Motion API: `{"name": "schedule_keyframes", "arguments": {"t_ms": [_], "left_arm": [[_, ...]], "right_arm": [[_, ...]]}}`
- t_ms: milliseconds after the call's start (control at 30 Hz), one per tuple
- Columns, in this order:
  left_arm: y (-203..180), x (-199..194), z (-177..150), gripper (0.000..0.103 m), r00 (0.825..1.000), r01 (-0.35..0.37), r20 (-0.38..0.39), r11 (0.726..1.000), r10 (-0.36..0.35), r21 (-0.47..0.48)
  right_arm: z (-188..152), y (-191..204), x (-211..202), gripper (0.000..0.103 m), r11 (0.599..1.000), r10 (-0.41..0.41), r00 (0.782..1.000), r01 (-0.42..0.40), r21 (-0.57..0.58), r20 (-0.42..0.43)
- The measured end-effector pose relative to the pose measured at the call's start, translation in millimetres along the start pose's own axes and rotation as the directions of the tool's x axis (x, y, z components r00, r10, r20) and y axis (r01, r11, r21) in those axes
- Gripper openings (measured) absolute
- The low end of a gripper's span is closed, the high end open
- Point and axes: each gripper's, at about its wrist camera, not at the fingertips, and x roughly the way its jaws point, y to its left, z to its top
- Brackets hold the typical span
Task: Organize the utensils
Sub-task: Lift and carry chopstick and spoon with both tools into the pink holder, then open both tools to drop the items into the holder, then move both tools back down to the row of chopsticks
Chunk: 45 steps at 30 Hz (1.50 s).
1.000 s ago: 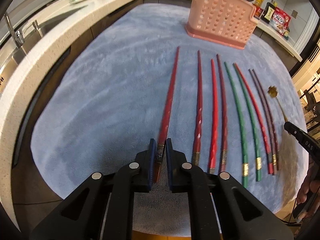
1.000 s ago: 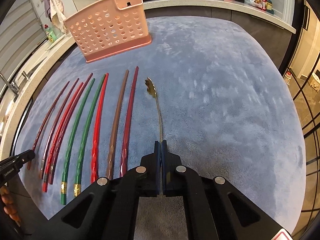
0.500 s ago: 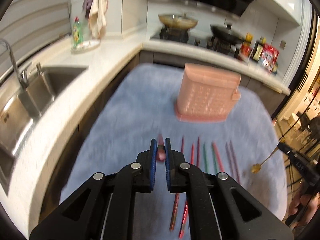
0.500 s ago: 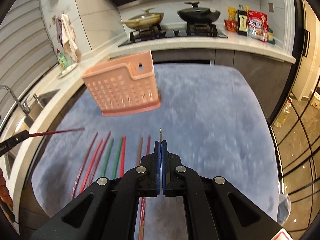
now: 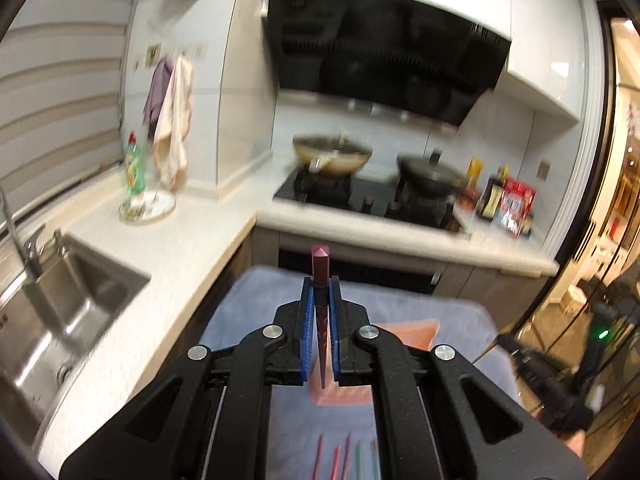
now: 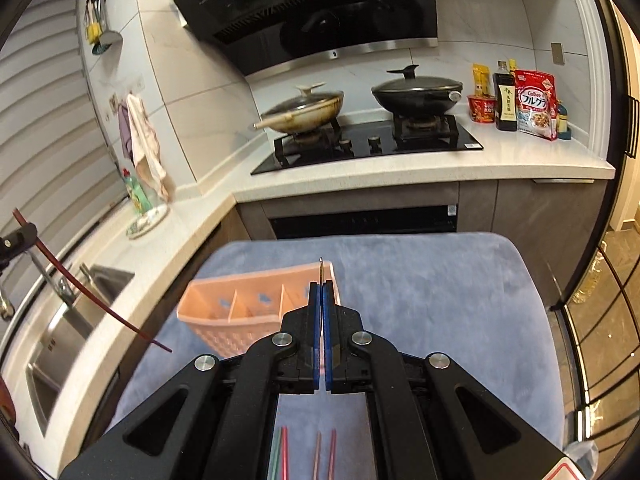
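Kitchen, blue mat (image 6: 420, 280); left gripper (image 5: 320, 292) clenched on a chopstick (image 5: 321, 268), right gripper (image 6: 320, 294) on a thin spoon handle (image 6: 321, 270); lower each upright into a slot of the pink basket (image 6: 240, 312) near the mat's far edge.

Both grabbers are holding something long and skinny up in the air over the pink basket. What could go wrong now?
1. The left gripper pinches the dark red chopstick near one end, so the long free part might swing and miss the pink basket.
2. The right gripper holds only a very thin handle; it might twist or slip out.
3. The basket's slots look narrow, so a tip could hit a divider.
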Motion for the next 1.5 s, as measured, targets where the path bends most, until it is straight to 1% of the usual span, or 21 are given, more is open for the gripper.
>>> {"name": "schedule_keyframes", "arguments": {"t_ms": [100,200,300,433,633,700,767,833,867,900,933,967,1000,1067,1167,1233,1300,1367,1500], "left_arm": [[-10.9,8.0,23.2,0.007,0.999,0.020,0.046,1.000,-0.019,-0.004],[-17.2,24.8,30.4,0.007,0.999,0.019,0.051,1.000,-0.019,0.000],[-21.0,49.9,27.9,0.007,1.000,0.017,0.011,1.000,-0.017,-0.001],[-19.0,77.7,9.9,0.007,0.998,0.013,-0.059,1.000,-0.014,-0.008],[-12.7,98.4,-10.3,0.007,0.993,-0.004,-0.116,1.000,0.002,-0.020],[-10.5,102.3,-14.4,0.007,0.991,-0.010,-0.135,1.000,0.006,-0.028],[-6.6,102.9,-18.9,0.009,0.990,-0.028,-0.139,0.999,0.022,-0.038],[-3.3,100.4,-21.0,0.014,0.989,-0.031,-0.147,0.999,0.025,-0.041],[-1.6,98.2,-21.7,0.021,0.989,-0.035,-0.149,0.998,0.028,-0.043],[0.1,95.2,-22.2,0.025,0.988,-0.041,-0.147,0.998,0.035,-0.044],[2.2,88.0,-23.5,0.033,0.990,-0.052,-0.137,0.998,0.046,-0.041],[2.2,83.7,-23.8,0.039,0.990,-0.058,-0.128,0.998,0.053,-0.038],[3.0,78.0,-25.1,0.044,0.991,-0.066,-0.120,0.997,0.062,-0.030],[4.1,65.1,-31.6,0.050,0.990,-0.085,-0.109,0.996,0.085,-0.004],[8.5,46.8,-46.5,0.054,0.987,-0.106,-0.116,0.994,0.107,0.019],[16.2,33.7,-61.8,0.055,0.985,-0.107,-0.133,0.994,0.107,0.005],[21.4,25.3,-75.2,0.058,0.983,-0.106,-0.151,0.994,0.104,-0.007],[27.5,16.1,-94.3,0.058,0.978,-0.118,-0.172,0.993,0.116,-0.005],[36.5,-0.3,-138.8,0.058,0.966,-0.140,-0.216,0.990,0.141,0.018]], "right_arm": [[15.4,1.3,17.1,0.002,1.000,-0.006,1.000,0.006,0.008,0.007],[21.1,1.8,33.5,0.002,1.000,-0.010,1.000,0.010,0.010,-0.002],[20.0,0.8,50.2,0.002,1.000,-0.013,1.000,0.013,0.010,-0.022],[12.8,-2.1,69.8,0.002,1.000,-0.020,0.998,0.021,0.007,-0.057],[0.9,-8.2,92.7,0.002,1.000,-0.018,0.994,0.020,0.019,-0.110],[-2.3,-9.1,94.9,0.004,1.000,-0.013,0.993,0.015,0.020,-0.115],[-2.6,-8.7,90.4,0.007,1.000,-0.026,0.994,0.028,0.015,-0.104],[-1.8,-8.2,82.9,0.009,0.999,-0.027,0.995,0.028,0.015,-0.093],[-0.2,-8.7,75.6,0.011,1.000,-0.022,0.996,0.023,0.020,-0.084],[1.0,-9.0,70.8,0.013,1.000,-0.018,0.997,0.020,0.023,-0.077],[2.1,-9.6,61.8,0.015,1.000,-0.014,0.998,0.016,0.027,-0.065],[2.6,-9.9,55.6,0.018,0.999,-0.010,0.998,0.012,0.030,-0.057],[2.1,-10.6,45.4,0.020,0.999,-0.002,0.999,0.004,0.035,-0.046],[-2.6,-11.3,25.6,0.024,0.999,0.012,0.999,-0.010,0.040,-0.037],[-17.9,-12.4,-1.9,0.025,0.998,0.031,0.999,-0.029,0.047,-0.040],[-33.5,-12.0,-17.8,0.027,0.998,0.041,0.998,-0.038,0.050,-0.050],[-55.6,-12.6,-32.9,0.030,0.998,0.049,0.996,-0.045,0.054,-0.068],[-75.6,-12.2,-41.6,0.030,0.998,0.046,0.995,-0.041,0.049,-0.091],[-130.8,-8.6,-57.0,0.030,1.000,0.001,0.987,0.000,0.006,-0.159]]}}
